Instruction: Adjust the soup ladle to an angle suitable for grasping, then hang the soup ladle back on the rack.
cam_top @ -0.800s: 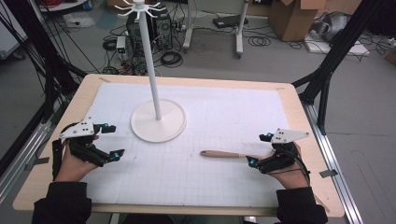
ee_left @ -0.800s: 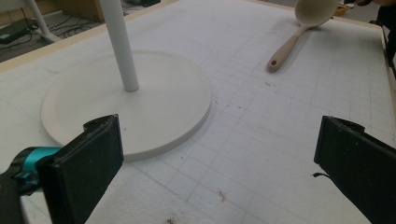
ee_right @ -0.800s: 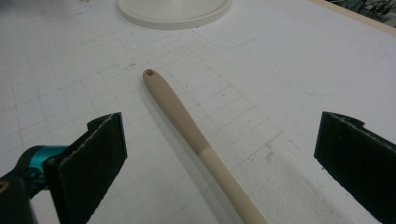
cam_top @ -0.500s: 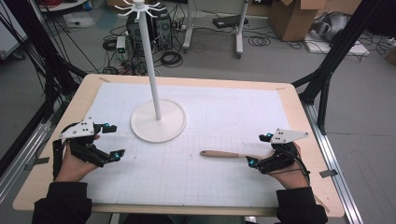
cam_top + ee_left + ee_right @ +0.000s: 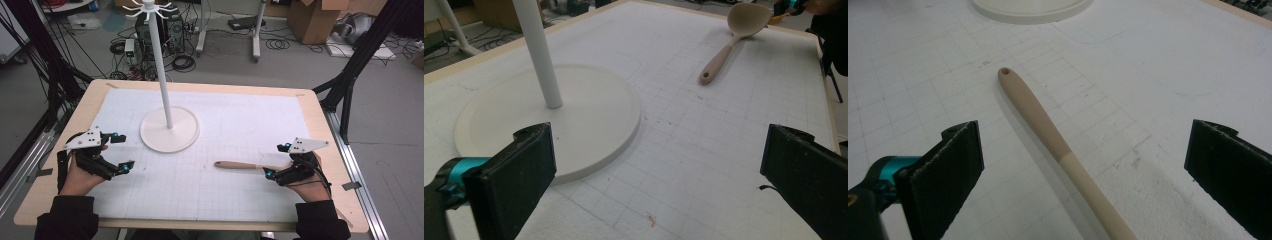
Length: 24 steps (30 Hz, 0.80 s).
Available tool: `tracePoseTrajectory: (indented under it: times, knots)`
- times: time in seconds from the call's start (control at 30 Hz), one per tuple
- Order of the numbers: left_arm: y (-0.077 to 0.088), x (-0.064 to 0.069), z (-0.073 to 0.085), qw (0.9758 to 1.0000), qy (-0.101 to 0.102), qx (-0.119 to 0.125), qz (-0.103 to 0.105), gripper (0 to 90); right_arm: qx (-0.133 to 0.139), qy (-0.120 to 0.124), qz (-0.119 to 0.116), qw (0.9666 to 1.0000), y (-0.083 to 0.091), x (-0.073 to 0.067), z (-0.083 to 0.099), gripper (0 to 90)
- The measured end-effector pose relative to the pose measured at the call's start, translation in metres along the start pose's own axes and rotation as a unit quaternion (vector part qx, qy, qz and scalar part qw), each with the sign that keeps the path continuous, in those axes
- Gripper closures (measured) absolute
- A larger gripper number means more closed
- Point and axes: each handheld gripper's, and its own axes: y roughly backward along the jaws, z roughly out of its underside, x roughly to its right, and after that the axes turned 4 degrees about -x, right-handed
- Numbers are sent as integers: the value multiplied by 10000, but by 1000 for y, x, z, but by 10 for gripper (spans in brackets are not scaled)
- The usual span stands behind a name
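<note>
Wooden spoon [image 5: 245,165]: unmoved, right of the stand base [image 5: 170,131], handle between the spread right gripper [image 5: 278,160] jaws (untouched); left gripper [image 5: 121,152] likewise spread, stationary.

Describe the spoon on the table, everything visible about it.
The spoon lies flat on the white gridded mat, right of the stand's round base. It looks wooden or wood-toned: a darker tan handle with a small hole at its tip, then a paler shaft toward a rounded, pale bowl. The handle points toward the base. The right claw stands open around the shaft near the bowl end; its pads are apart from it.
</note>
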Motion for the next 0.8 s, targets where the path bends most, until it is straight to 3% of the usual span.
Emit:
tracePoseTrajectory:
  times: [0.43, 0.8]
  knots:
    - [3, -1, 0, 10000, 33, 8, -56, 17, -36, 9, -19, 10000, 0, 0, 0, 9]
    - [8, 2, 0, 9998, -20, -52, -170, 17, -224, 243, -47, 9994, -5, -4, -10, 9]
